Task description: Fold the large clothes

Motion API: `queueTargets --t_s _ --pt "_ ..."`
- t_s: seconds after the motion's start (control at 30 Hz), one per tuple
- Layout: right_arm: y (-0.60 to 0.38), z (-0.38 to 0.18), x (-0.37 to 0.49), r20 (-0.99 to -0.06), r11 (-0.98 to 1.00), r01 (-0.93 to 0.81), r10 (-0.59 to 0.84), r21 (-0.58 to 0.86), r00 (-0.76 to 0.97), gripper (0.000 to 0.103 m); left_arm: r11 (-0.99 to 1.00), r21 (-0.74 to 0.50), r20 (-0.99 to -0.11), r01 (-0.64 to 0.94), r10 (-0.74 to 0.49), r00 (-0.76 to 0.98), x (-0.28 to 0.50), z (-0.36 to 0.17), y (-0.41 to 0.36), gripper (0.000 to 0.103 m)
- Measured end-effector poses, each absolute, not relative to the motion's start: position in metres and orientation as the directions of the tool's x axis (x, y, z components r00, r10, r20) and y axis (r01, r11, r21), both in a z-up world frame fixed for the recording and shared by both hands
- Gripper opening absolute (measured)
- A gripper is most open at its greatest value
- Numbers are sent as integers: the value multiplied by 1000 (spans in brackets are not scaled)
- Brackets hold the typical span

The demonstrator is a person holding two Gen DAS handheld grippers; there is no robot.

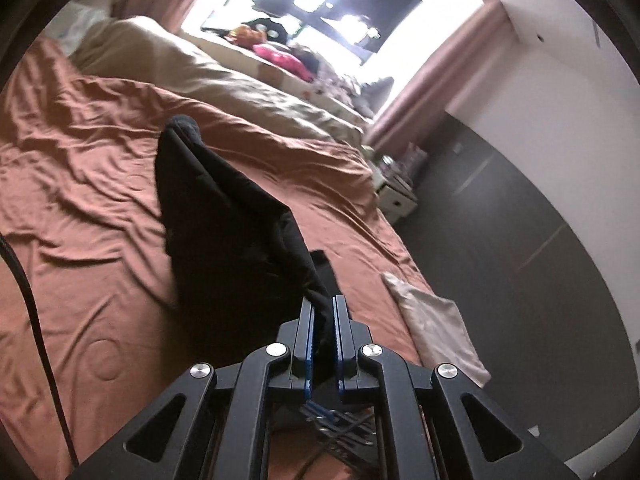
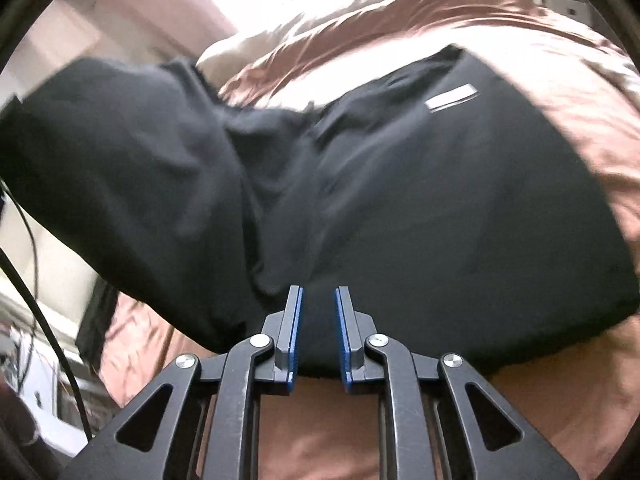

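Observation:
A large black garment [image 1: 224,216] is lifted above the rust-brown bed sheet [image 1: 80,160]. My left gripper [image 1: 324,304] is shut on a bunched edge of it, and the cloth hangs away from the jaws in a raised fold. In the right wrist view the same black garment [image 2: 440,200] lies spread over the sheet [image 2: 600,120], with a small white label [image 2: 452,98] near its far side. My right gripper [image 2: 319,296] has its jaws narrowly apart around the garment's near edge, with black cloth between the blue pads [image 2: 296,320].
A beige duvet [image 1: 224,80] lies along the far side of the bed. A pale cloth [image 1: 436,324] rests at the bed's right edge, beside dark floor [image 1: 520,240]. A white drawer unit [image 1: 394,196] stands by the curtain. A black cable [image 2: 40,312] hangs at left.

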State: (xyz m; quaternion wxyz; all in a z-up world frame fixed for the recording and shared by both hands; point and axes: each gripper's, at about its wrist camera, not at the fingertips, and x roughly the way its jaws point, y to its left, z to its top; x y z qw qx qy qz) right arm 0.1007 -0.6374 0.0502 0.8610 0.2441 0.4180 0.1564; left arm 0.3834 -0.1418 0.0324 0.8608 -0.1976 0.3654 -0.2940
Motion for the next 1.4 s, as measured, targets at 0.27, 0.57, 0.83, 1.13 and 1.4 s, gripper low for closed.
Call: queueTargets --t_s 0.27,0.57,0.83,1.13,1.4 --pt "-741 62 55 -557 793 20 410 609 723 69 731 -523 -570 439 -682 458 394 12 -232 7" --pt "-800 41 0 -548 738 139 347 660 761 69 682 -521 -648 514 -707 282 399 -50 -335 0" --pt "-816 46 -19 -555 737 152 339 659 760 69 720 -474 -721 506 -648 246 392 -71 -352 1" --pt "-774 42 39 -536 718 62 456 693 710 71 811 -453 -724 371 -577 377 400 -67 -268 59" --pt "-743 30 95 -579 732 51 491 679 651 50 869 -456 -764 190 -492 417 397 -99 -180 59"
